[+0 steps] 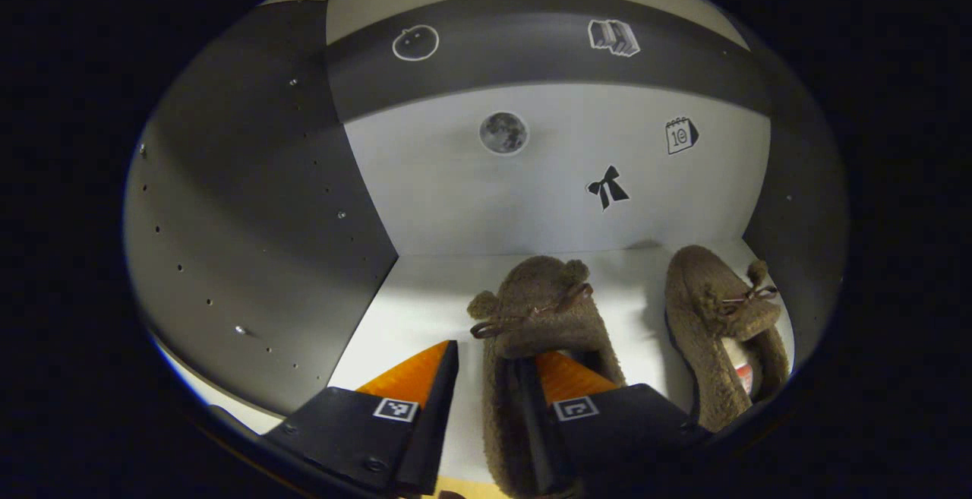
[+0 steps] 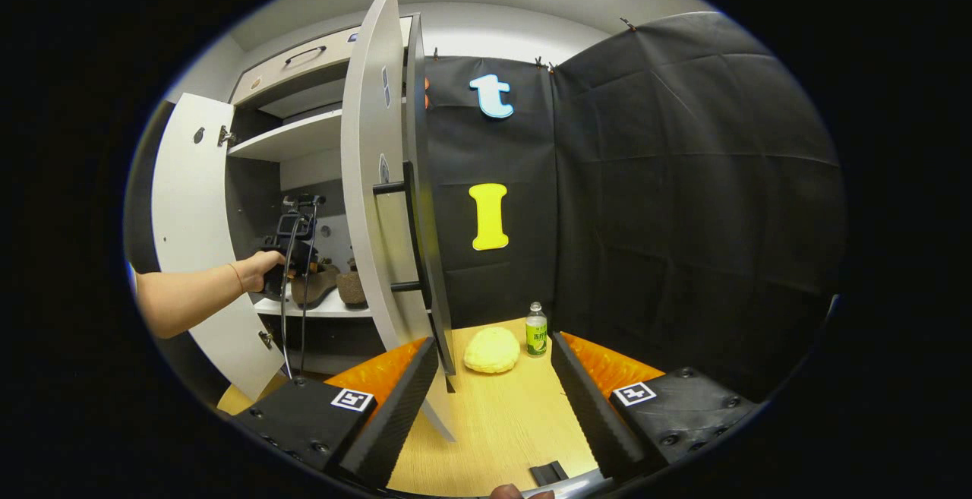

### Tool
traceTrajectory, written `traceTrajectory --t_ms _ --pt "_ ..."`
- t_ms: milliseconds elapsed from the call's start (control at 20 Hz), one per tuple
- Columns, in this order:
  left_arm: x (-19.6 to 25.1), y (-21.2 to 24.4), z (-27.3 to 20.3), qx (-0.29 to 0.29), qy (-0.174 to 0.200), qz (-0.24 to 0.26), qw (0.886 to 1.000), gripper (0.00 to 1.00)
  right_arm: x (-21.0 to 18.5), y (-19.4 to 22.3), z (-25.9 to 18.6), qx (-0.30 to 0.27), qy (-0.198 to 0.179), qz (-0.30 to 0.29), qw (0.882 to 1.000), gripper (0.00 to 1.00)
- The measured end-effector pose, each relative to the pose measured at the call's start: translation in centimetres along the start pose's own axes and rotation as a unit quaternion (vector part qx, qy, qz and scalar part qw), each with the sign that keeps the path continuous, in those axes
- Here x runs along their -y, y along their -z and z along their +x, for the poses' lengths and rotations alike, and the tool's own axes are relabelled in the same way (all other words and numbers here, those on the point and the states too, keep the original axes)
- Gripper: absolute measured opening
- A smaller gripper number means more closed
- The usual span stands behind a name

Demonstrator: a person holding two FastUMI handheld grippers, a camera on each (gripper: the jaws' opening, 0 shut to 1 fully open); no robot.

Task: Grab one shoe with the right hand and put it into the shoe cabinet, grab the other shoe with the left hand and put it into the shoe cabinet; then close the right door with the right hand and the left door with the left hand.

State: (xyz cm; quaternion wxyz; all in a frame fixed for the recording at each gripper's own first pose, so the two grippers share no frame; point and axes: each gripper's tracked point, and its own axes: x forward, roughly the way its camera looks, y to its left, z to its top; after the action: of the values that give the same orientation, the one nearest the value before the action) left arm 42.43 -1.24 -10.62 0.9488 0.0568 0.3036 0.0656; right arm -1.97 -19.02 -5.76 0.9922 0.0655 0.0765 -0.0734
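— What's in the cabinet (image 2: pixel 364 180)?

— Two fuzzy brown shoes on a pale shelf (image 1: pixel 425 294), toes to the back wall. The near shoe (image 1: pixel 531 324) sits at mid-shelf; the other shoe (image 1: pixel 721 324) lies by the right wall, apart from it. Each has a small bow.

— And the tongs?

— Left gripper (image 1: pixel 490 366) is inside the cabinet, spread. One finger is in the near shoe's opening, the other outside its left side, clear of the plush. Right gripper (image 2: pixel 493 366) hangs out in the room, spread, nothing between its fingers. From there I see a hand (image 2: pixel 262 267) holding the left gripper at the shelf.

— Any writing?

— Stickers on the back wall: a moon (image 1: pixel 503 133), a ribbon (image 1: pixel 607 187), a calendar (image 1: pixel 681 135). The bottle (image 2: pixel 536 330) label is too small to read.

— The room?

— Both doors open; the right door (image 2: pixel 376 180) stands edge-on. Wooden table (image 2: pixel 501 415) below, with a yellow puff (image 2: pixel 492 350) beside the bottle. Black cloth (image 2: pixel 683 195) behind.
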Motion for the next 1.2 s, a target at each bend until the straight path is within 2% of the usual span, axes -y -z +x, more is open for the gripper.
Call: traceTrajectory --t_ms 50,150,200,300,750,1050,1200 --pt "0.1 0.0 -0.7 0.008 0.007 -0.002 1.0 0.54 0.0 0.0 -0.1 0.0 -0.003 0.001 1.0 0.98" --pt "0.1 -0.5 -2.5 0.035 0.014 -0.002 0.999 0.68 0.0 0.1 -0.1 0.001 -0.008 0.003 1.0 1.0" --pt "0.1 -0.6 -3.5 0.048 0.014 0.002 0.999 0.82 -0.1 0.1 0.0 0.0 -0.011 0.004 1.0 1.0" --pt "0.2 -0.8 -5.5 0.071 0.017 0.009 0.997 0.93 -0.1 0.0 0.0 0.0 -0.019 0.005 1.0 0.98" --pt "-0.3 -1.2 -18.2 0.192 0.021 0.003 0.981 0.94 0.5 -4.3 3.5 0.032 -0.033 0.013 0.999 0.98" --pt "0.1 2.6 -26.8 0.236 0.046 -0.053 0.969 0.95 0.6 -6.3 6.3 0.045 -0.04 0.013 0.998 0.98" --pt "0.4 4.5 -30.4 0.255 0.059 -0.063 0.963 0.95 -0.2 -6.7 6.9 0.045 -0.047 0.018 0.998 0.98"
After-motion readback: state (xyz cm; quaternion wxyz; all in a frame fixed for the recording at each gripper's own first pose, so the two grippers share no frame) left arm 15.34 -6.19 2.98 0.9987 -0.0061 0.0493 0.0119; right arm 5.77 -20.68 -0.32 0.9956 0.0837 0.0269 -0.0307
